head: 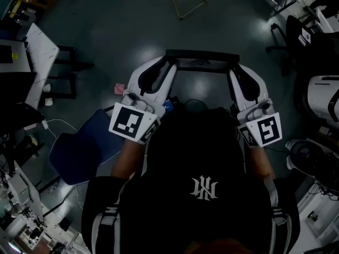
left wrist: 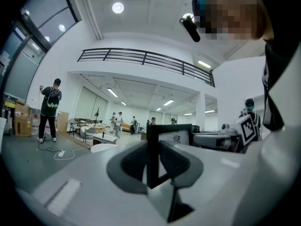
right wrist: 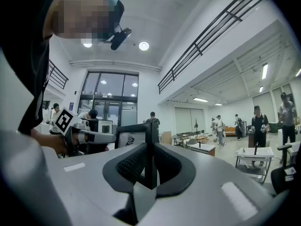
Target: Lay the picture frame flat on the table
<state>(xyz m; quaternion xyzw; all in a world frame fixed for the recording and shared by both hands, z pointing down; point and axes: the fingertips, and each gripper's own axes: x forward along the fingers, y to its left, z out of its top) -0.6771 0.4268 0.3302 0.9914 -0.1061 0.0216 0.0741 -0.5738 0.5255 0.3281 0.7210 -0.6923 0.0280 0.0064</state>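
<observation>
Left gripper view: left gripper (left wrist: 155,150), jaws clamped on the near side rail of the picture frame (left wrist: 169,127), ribbed pads pressing either face of the black rail.
Right gripper view: right gripper (right wrist: 150,155), jaws likewise closed on the opposite side rail of the frame (right wrist: 134,126); the other gripper's marker cube (right wrist: 63,120) showed beyond it.
Head view: the frame (head: 202,57) was carried upright between the two grippers, held out level in front of the person and seen edge-on from above, with bare floor (head: 132,30) beneath. No table surface showed under it.

Handling notes, as judgement:
- Step in hand: carrying the frame; laying down not yet begun.
- Bring it over a table first.
- Roll both wrists together so that neither rail twists in the pads.
- Lower evenly and let the back rest fully before either grip is eased.
</observation>
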